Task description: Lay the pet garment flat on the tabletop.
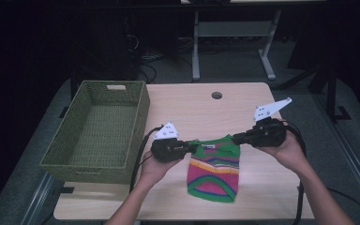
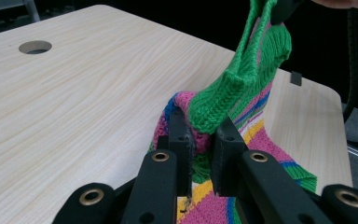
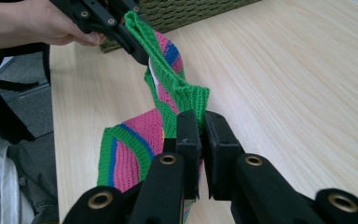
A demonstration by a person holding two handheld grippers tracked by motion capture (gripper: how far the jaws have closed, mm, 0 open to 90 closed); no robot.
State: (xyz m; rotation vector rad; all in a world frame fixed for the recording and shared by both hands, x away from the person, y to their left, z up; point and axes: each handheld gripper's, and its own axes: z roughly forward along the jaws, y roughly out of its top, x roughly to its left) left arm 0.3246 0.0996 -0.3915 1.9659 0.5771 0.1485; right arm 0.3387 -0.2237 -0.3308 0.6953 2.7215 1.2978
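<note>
Two black grippers are in my hands, and both are clamped tight on the green top hem of a small striped knitted garment [image 1: 214, 169] in pink, green, yellow and blue: my left gripper [image 1: 193, 148] bites its nine o'clock corner, my right gripper [image 1: 235, 138] its three o'clock corner. The lower end rests on the pale wooden table [image 1: 187, 105]. A green woven rectangular basket [image 1: 99, 131] sits at nine o'clock, just beside my left hand. A round cable hole [image 1: 217, 95] lies at twelve o'clock, with a grey desk frame [image 1: 234, 37] standing in the dark room beyond.
</note>
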